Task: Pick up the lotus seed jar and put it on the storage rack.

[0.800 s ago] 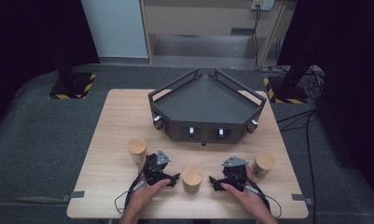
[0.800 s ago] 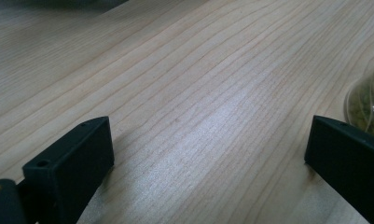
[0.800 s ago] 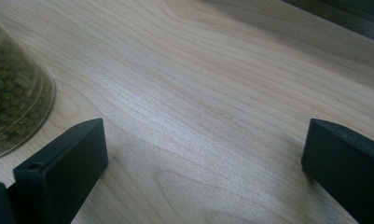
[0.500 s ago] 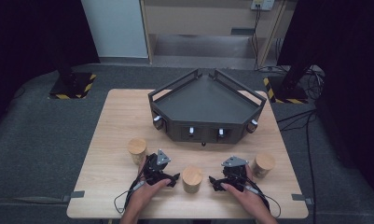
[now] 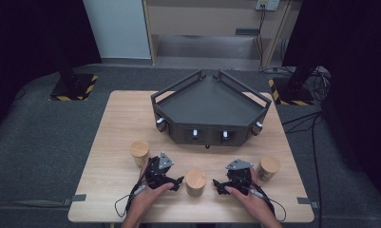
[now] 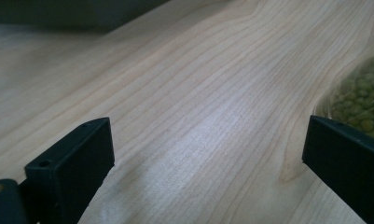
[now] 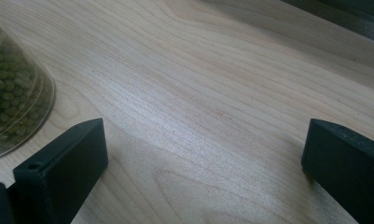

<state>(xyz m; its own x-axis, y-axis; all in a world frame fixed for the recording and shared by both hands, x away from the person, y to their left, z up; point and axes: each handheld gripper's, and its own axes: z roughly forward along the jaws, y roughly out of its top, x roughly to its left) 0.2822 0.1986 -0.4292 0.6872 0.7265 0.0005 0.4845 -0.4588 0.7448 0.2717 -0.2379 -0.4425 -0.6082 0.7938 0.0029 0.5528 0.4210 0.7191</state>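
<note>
Three clear jars with wooden lids stand along the front of the wooden table (image 5: 117, 123): one on the left (image 5: 139, 151), one in the middle (image 5: 195, 181) and one on the right (image 5: 268, 167). The middle jar holds green beans; it shows at the right edge of the left gripper view (image 6: 362, 98) and at the left edge of the right gripper view (image 7: 12, 93). My left gripper (image 5: 164, 172) rests low on the table just left of that jar, open, with bare wood between its jaws (image 6: 208, 172). My right gripper (image 5: 230, 179) sits just right of the jar, also open over bare wood (image 7: 203, 168).
A dark, three-sided tray-like rig (image 5: 209, 107) with raised rails and small knobs on its front takes up the back middle of the table. Cables trail from both grippers toward the front edge. Dark floor surrounds the table.
</note>
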